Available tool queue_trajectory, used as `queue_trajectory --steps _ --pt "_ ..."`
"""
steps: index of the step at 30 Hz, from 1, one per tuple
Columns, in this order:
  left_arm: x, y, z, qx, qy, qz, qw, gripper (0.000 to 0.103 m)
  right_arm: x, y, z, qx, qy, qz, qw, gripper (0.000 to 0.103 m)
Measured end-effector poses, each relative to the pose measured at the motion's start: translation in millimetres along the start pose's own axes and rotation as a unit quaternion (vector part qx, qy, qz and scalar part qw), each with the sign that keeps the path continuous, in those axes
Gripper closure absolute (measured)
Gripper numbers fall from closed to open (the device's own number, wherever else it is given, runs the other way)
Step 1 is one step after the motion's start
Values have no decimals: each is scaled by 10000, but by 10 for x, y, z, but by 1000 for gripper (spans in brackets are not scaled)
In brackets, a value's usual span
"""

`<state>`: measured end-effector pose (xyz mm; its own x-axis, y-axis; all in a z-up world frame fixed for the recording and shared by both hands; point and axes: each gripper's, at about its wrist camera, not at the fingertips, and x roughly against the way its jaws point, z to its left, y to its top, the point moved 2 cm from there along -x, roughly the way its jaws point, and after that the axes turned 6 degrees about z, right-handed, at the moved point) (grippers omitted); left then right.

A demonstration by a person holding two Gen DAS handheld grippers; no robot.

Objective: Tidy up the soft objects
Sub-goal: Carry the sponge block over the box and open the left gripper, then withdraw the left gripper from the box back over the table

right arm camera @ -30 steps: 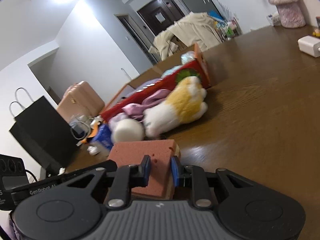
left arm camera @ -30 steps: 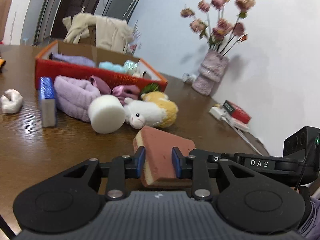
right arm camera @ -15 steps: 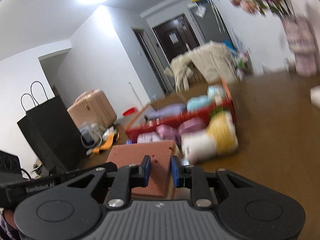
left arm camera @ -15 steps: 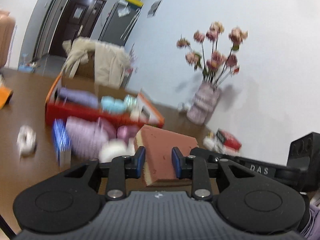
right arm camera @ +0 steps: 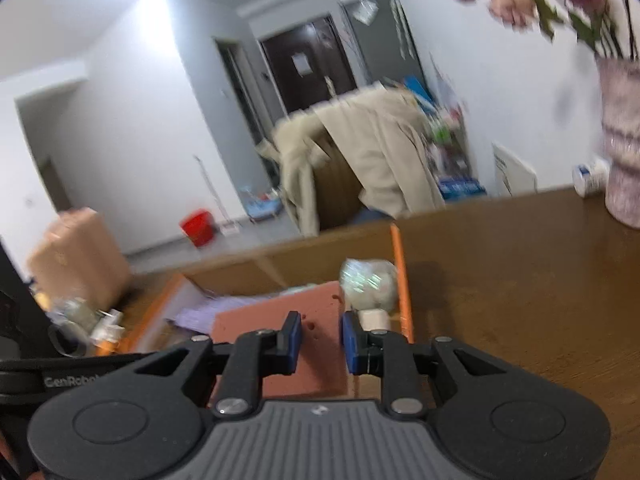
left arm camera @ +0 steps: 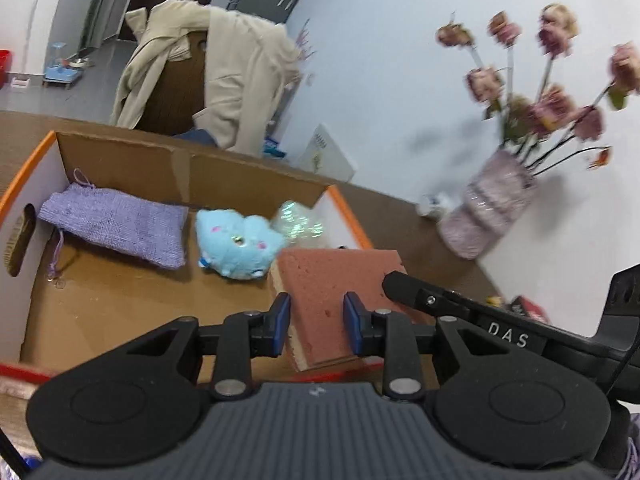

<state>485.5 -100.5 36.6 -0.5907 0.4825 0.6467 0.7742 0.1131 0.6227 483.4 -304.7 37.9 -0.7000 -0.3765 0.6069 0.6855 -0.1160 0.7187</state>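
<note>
Over the box: we hold a pink sponge [left arm camera: 336, 280] above the open cardboard box [left arm camera: 120, 168], one gripper on each side of it.
Left gripper [left arm camera: 316, 322]: it points forward and slants down toward the box floor; its blue fingers [left arm camera: 281, 318] are clenched on the near edge of the sponge, which tilts so that its pale underside shows on the left.
Right gripper [right arm camera: 319, 342]: it also slants downward, aimed along the right side of the box; its fingers [right arm camera: 294, 338] press on the same sponge [right arm camera: 276, 320] from the other side.
Crossing of the tools: in the left wrist view we see the dark body of the right gripper [left arm camera: 460, 306] reaching in from the right, its tip at the sponge's far corner.
Box contents: a purple knitted pouch [left arm camera: 116, 224] lies along the back left, a light blue plush toy [left arm camera: 236, 246] sits beside it near the middle, and a shiny crinkled ball [left arm camera: 298, 224] rests at the back right corner, touching the plush.
Sponge and contents: the sponge hangs just in front of the plush toy, nearer to us.
Surface: the brown wooden surface [right arm camera: 520, 280] carries the box and, to the right, a pinkish vase [left arm camera: 488, 212] of dried flowers against the white wall.
Background: a beige coat [left arm camera: 224, 76] is draped over a chair behind the box.
Sharpness: the right wrist view is blurred, so we cannot tell finer detail there.
</note>
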Motion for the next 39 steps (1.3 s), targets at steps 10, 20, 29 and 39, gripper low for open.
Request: queue_trajectory --steps 10,20,29,39 --pt "-337 -118 49 153 238 293 9992 73 -308 -188 43 603 -912 261 9937 80" --pt "798 -239 -342 -409 304 -514 9974 61 640 -67 294 859 -754 -399 9926 65" --pt "2110 -852 -412 -1144 1028 -1464 9772 33 1608 -426 754 1579 -456 -848 9828 46" --pt "2802 -1356 -433 -1489 1402 -2050 9571 21 2033 -736 1150 1691 -124 -1313 9767 27"
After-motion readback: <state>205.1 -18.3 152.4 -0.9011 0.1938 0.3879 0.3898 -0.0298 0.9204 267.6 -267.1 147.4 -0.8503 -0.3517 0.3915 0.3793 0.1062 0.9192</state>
